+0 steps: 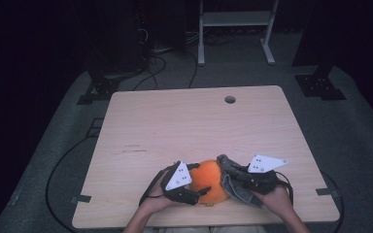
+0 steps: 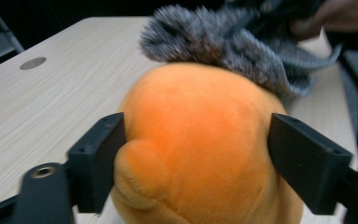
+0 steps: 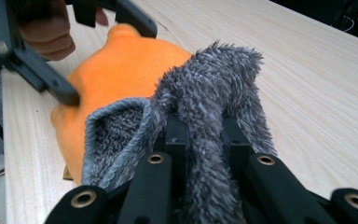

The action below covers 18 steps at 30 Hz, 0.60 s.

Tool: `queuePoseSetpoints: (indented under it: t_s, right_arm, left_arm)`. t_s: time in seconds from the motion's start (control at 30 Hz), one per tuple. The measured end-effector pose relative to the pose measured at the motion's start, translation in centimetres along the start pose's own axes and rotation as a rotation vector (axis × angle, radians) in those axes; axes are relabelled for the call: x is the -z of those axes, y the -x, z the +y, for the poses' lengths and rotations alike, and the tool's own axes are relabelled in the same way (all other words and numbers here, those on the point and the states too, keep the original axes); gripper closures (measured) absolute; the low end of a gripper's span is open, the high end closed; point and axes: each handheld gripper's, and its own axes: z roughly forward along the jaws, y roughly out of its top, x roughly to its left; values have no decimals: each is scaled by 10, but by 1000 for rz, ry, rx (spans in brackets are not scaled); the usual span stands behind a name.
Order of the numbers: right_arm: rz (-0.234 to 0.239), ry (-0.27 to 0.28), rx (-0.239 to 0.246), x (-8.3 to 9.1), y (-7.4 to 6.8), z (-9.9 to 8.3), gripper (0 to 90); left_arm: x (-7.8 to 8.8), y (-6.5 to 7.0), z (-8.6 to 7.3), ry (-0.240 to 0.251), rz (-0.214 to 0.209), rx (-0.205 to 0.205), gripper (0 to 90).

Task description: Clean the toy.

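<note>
In the high view we see the orange plush toy (image 1: 209, 187) near the table's (image 1: 194, 126) front edge, at six o'clock, between the left gripper (image 1: 200, 190) and the right gripper (image 1: 227, 172).

In the left gripper view our jaws flank the toy at nine and three o'clock, touching its sides without denting them. It looks soft and light; we judge its round middle the best hold.

In the right gripper view our jaws pinch the fuzzy grey hat (image 3: 205, 116), limp and stretchy, at its rim.
</note>
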Motion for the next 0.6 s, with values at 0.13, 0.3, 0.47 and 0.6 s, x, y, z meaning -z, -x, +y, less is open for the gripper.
queuePoseSetpoints:
  t_s: [0.13, 0.3, 0.47, 0.6]
  right_arm:
    - [-1, 5, -16, 2, -1, -6, 767]
    - [3, -6, -38, 5, 7, -8, 766]
    - [25, 84, 9, 11, -7, 16, 768]
    - [30, 40, 51, 0, -11, 18, 769]
  left_arm:
    - [-2, -5, -3, -26, -3, 65, 133]
    - [-6, 0, -2, -31, 3, 48, 244]
    - [-9, 10, 2, -31, 3, -62, 281]
    - [-10, 19, 5, -56, 16, -134, 291]
